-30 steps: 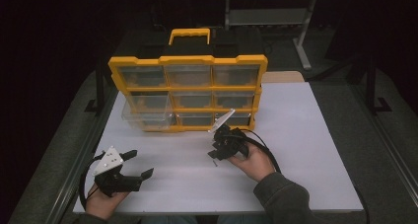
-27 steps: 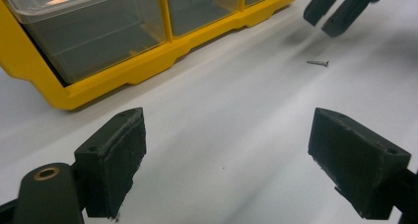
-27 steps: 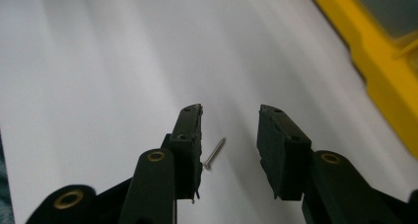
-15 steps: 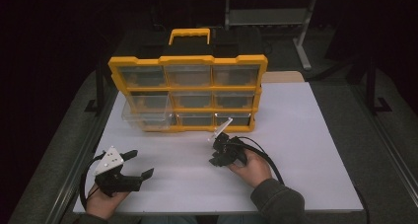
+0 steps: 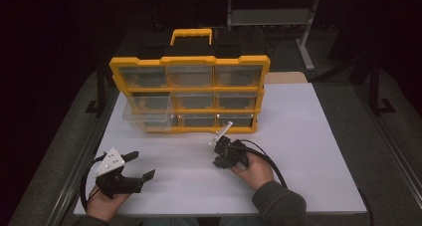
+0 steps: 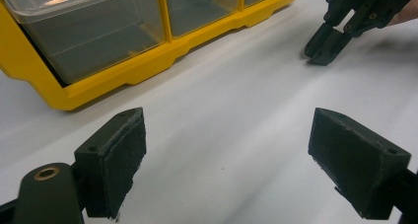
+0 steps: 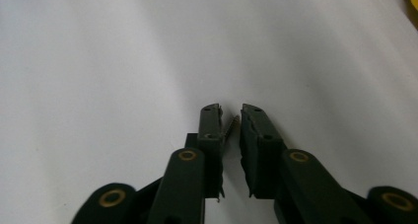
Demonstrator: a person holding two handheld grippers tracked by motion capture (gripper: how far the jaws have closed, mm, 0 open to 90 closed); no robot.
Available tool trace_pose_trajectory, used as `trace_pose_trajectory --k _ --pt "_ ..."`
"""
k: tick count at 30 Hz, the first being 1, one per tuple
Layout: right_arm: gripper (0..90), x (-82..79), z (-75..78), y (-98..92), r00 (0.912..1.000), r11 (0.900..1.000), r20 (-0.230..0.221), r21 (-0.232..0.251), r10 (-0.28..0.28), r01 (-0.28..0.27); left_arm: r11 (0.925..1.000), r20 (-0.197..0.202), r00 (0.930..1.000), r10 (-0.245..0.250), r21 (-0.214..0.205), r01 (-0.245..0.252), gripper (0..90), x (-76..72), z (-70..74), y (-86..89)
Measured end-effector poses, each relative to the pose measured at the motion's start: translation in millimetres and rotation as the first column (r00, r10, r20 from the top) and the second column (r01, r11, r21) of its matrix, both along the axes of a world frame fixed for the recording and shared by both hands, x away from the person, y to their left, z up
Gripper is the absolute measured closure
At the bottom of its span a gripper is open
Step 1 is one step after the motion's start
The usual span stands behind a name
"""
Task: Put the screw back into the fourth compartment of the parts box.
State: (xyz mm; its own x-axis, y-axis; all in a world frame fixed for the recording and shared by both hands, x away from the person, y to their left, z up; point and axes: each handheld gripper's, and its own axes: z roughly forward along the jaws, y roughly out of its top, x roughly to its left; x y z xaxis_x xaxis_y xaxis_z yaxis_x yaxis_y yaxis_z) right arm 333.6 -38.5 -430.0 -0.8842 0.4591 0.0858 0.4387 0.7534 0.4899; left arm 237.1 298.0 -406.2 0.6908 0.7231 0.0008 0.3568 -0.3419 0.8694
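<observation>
The right gripper [image 7: 230, 116] had just been closing, its jaws narrowed onto a small screw [image 7: 230, 125] pinched between the pads at the white table [image 5: 308, 151], near the middle. The left gripper [image 6: 226, 150] waited wide and empty at the near left. The pick looked done; stowing it in the yellow organizer [image 5: 189, 94] beyond, whose lower-left drawer [image 5: 149, 117] stood pulled out, remained.

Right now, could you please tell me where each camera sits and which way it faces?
High view: above the person's side, looking forward and down on the table and organizer; both hands with the left gripper and right gripper.
Left gripper view: along its open fingers toward the organizer.
Right gripper view: down along its near-closed fingers, a screw between them.
Shared: high and left gripper views show the organizer and right gripper.
</observation>
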Motion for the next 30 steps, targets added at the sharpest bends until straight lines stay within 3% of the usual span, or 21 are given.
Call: trace_pose_trajectory --k 6,15,16,25,26,30 --pt "84.7 -0.8 -0.6 -0.3 0.9999 1.0000 0.017 -0.005 0.001 -0.001 1.0000 0.000 1.0000 0.001 -0.005 -0.001 14.3 -0.2 0.1 0.1" --pt "87.3 4.3 -1.6 -4.7 0.9998 0.9997 -0.014 0.020 0.016 -0.016 1.0000 -0.002 1.0000 0.000 -0.003 0.000 14.3 -0.7 -0.2 -1.2" --pt "87.5 6.8 -0.9 -6.6 0.9988 0.9994 -0.042 0.026 0.025 -0.024 1.0000 0.000 1.0000 -0.002 0.001 0.002 14.3 -0.6 -0.2 -1.2" --pt "87.5 9.4 5.7 -8.3 0.9980 0.9984 -0.046 0.039 0.043 -0.041 1.0000 -0.001 1.0000 -0.005 0.005 0.005 14.3 0.2 -0.8 -2.5" --pt "87.5 9.8 30.4 -9.1 0.9981 0.9979 -0.059 0.064 0.016 -0.012 1.0000 0.000 1.0000 -0.006 0.007 0.006 14.3 0.2 -0.7 -2.8" --pt "87.4 11.3 47.2 -7.0 0.9982 0.9966 -0.059 0.083 0.012 -0.007 1.0000 -0.001 1.0000 -0.006 0.008 0.006 14.3 0.0 -0.6 -2.8"
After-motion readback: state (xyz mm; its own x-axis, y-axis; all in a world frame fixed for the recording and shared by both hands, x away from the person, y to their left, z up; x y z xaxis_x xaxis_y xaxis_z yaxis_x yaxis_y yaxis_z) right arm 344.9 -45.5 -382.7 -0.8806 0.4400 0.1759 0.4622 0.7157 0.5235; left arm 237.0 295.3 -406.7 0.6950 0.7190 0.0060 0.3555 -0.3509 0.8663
